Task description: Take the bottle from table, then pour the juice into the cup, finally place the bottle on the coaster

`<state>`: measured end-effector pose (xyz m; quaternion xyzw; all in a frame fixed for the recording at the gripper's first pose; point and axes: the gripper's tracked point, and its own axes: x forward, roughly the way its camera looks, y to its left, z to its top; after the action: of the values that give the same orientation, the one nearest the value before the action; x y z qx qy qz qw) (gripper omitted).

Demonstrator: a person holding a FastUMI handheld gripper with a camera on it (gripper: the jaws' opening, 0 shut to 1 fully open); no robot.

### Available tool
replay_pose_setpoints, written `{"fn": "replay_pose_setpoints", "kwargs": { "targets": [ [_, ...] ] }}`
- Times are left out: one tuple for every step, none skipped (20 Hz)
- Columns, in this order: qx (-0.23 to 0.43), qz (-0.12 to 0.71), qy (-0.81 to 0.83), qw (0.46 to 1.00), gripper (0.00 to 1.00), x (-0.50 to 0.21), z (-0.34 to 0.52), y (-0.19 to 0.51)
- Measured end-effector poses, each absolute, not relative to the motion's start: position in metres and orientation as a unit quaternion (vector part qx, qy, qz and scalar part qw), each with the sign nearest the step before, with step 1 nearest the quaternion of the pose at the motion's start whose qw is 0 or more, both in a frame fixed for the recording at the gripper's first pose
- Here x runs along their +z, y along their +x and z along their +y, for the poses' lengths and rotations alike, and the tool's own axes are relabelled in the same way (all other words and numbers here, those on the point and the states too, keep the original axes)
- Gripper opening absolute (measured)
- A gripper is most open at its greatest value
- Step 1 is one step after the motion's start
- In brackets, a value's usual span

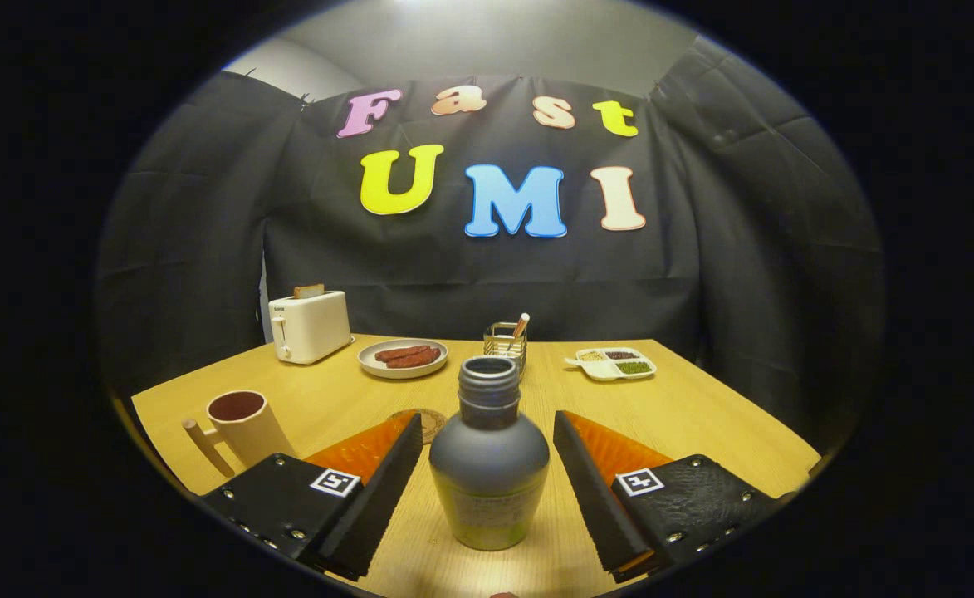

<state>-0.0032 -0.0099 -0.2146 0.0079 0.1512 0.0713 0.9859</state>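
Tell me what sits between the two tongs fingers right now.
In the gripper view, the bottle stands upright between the open tongs, with a gap on each side.

Matt grey bottle (489,465), smooth wooden table (702,423), glossy white toaster (310,325)

Coaster (432,422) at 11 o'clock of bottle (489,465), mostly hidden behind finger (387,486) of hand-held gripper (487,440). Bottle blocks lower part of wire holder (503,340) at 12 o'clock. Tray (615,364) contents too small to identify. Toaster (310,325) label unreadable. Bench (702,415) near edge cut off.
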Motion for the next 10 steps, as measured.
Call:
{"fn": "replay_pose_setpoints", "kwargs": {
  "targets": [
    [0.071,0.158,0.008,0.985,0.96,-0.219,-0.010,-0.004],
    [0.071,0.165,0.006,0.984,0.96,-0.225,-0.010,-0.004],
    [0.071,0.170,0.005,0.983,0.96,-0.229,-0.010,-0.005],
    [0.070,0.175,0.002,0.982,0.96,-0.233,-0.012,-0.006],
    [0.071,0.179,-0.001,0.981,0.96,-0.237,-0.012,-0.006],
    [0.073,0.185,-0.002,0.980,0.96,-0.241,-0.011,-0.007],
    [0.075,0.191,-0.002,0.979,0.97,-0.246,-0.010,-0.008],
    [0.075,0.196,-0.004,0.978,0.96,-0.251,-0.010,-0.010],
    [0.075,0.202,-0.006,0.976,0.96,-0.255,-0.010,-0.011],
    [0.076,0.206,-0.006,0.976,0.96,-0.259,-0.009,-0.013]
  ]
}}
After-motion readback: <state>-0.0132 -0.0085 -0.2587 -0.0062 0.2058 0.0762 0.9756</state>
